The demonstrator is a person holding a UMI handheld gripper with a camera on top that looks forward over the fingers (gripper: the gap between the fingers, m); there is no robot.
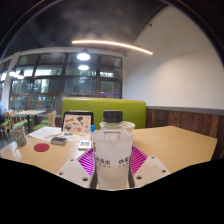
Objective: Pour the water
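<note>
A clear plastic water bottle [112,155] with a white label stands upright between my fingers, filling the space between the magenta pads [88,162]. My gripper [112,165] is shut on the bottle, both pads pressing its sides. Its cap end rises just above the fingers, near a pale round cup-like shape [113,120] right behind it. The bottle's bottom is hidden below the fingers.
A light wooden table [175,145] stretches ahead. On its left lie a red round coaster [41,147], papers [45,132], a small dark object [59,140] and an open laptop [76,122]. A green bench back [120,108] and windows stand beyond.
</note>
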